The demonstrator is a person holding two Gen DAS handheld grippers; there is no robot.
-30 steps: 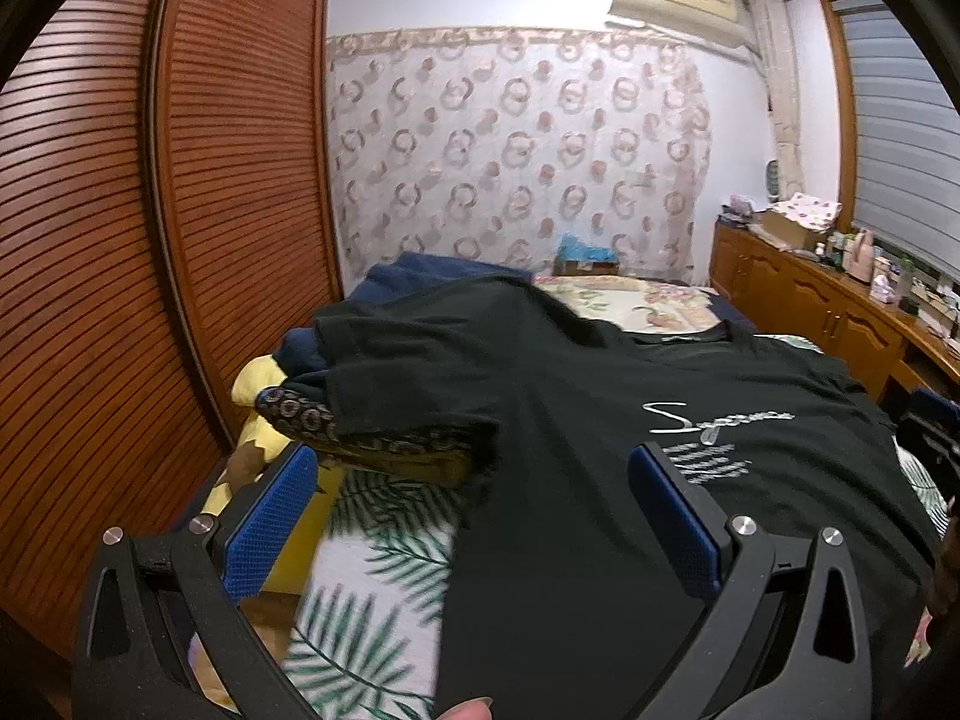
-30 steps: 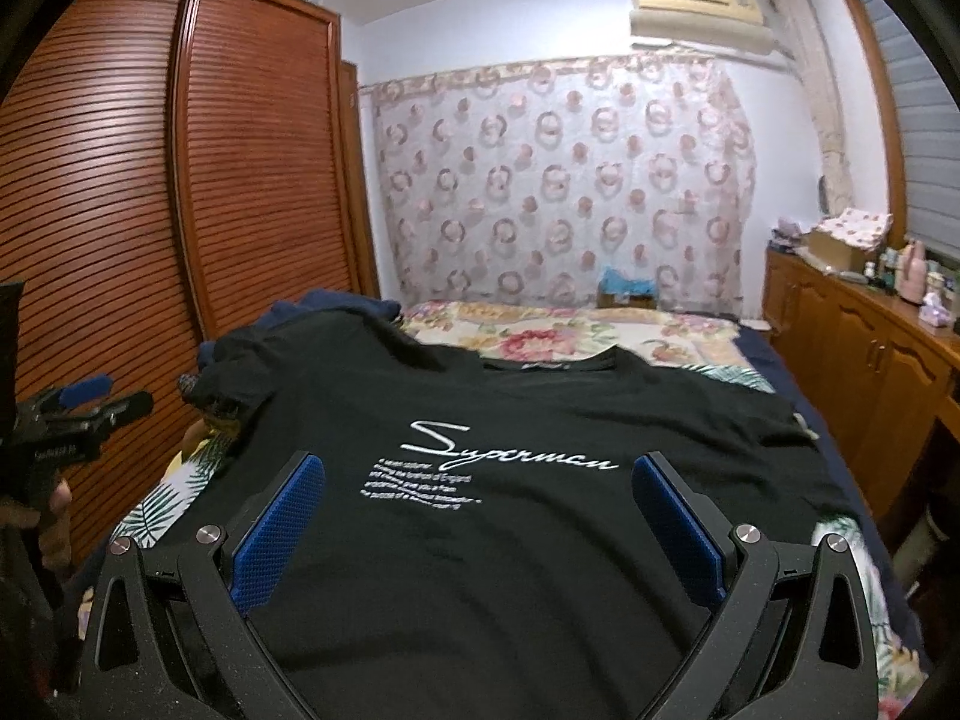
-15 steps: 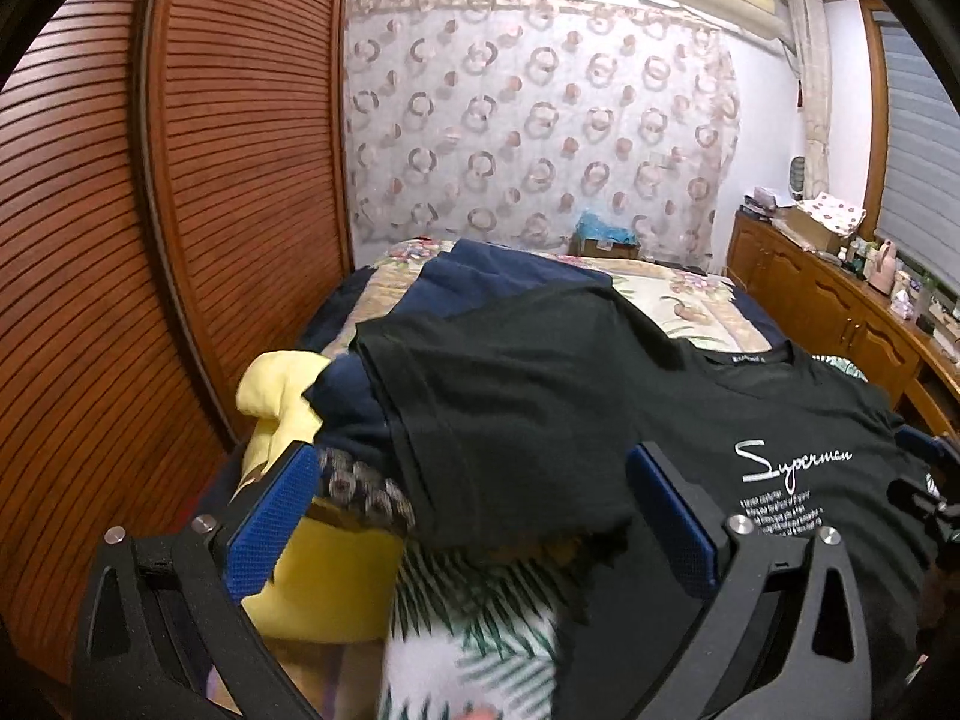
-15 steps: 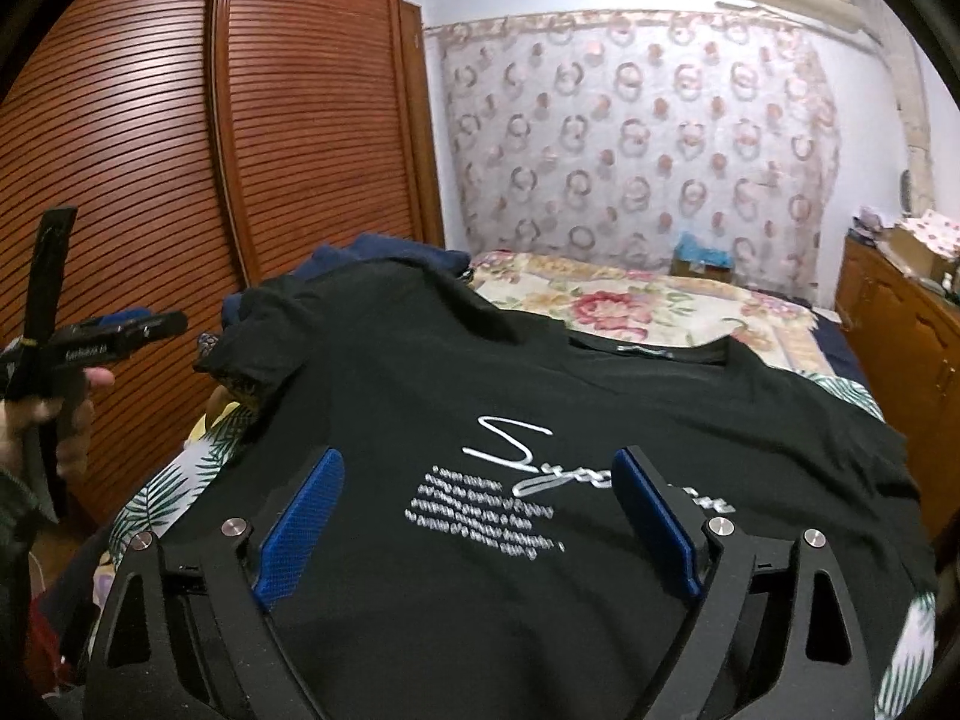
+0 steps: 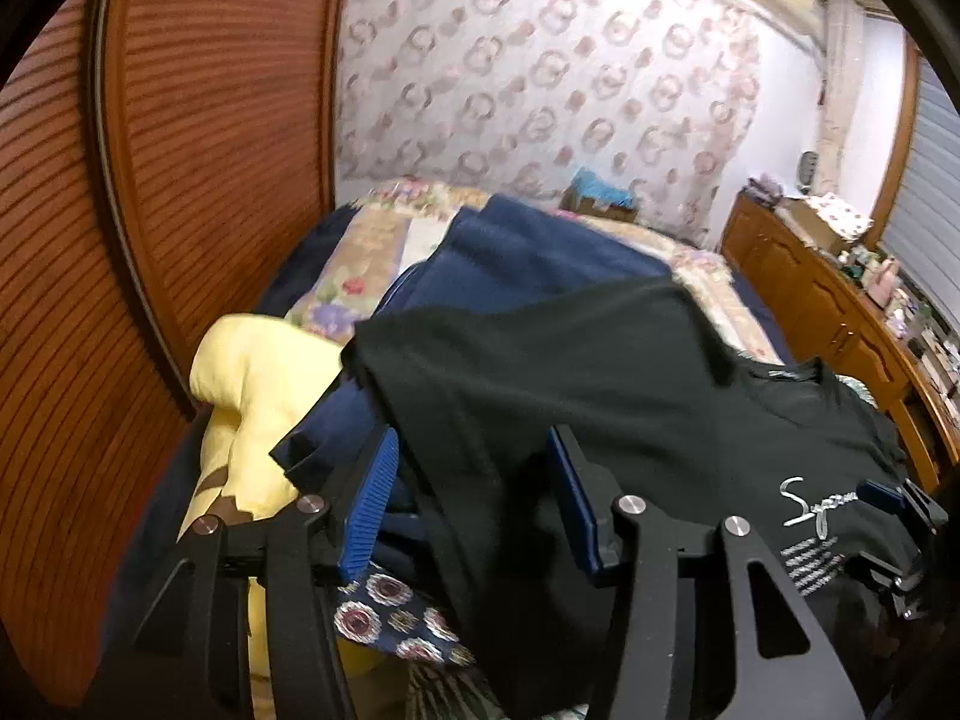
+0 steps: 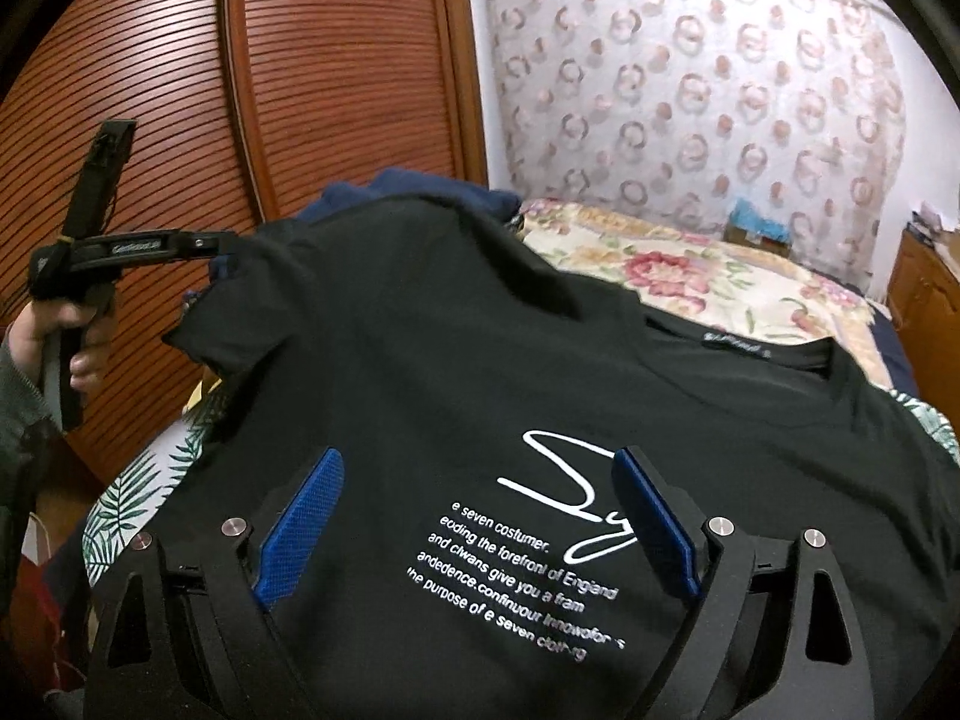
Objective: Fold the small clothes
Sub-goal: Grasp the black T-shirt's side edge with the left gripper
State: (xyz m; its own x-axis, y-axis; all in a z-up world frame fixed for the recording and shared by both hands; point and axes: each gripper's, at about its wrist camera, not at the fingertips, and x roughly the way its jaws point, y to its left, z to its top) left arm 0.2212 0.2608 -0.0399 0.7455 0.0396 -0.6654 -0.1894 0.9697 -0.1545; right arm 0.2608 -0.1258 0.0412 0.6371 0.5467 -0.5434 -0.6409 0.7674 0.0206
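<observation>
A black T-shirt with white print lies spread face up on the bed. Its left sleeve rests on a heap of other clothes. My left gripper points down at that sleeve. Its jaws are closing, the sleeve's lower edge lies between the blue pads, and a gap still shows on each side. In the right wrist view the left gripper reaches the sleeve tip, held by a hand. My right gripper hangs open over the shirt's chest, the print between its fingers, nothing gripped.
Under the sleeve lie navy clothes, a yellow cloth and a dark cloth with round motifs. A floral bedspread covers the far bed. Louvred wooden doors stand close on the left, a wooden cabinet on the right.
Both grippers have moved forward and leftward over the shirt. The left one has come up to the sleeve and its jaws have narrowed around it. The right one is nearer the print.
</observation>
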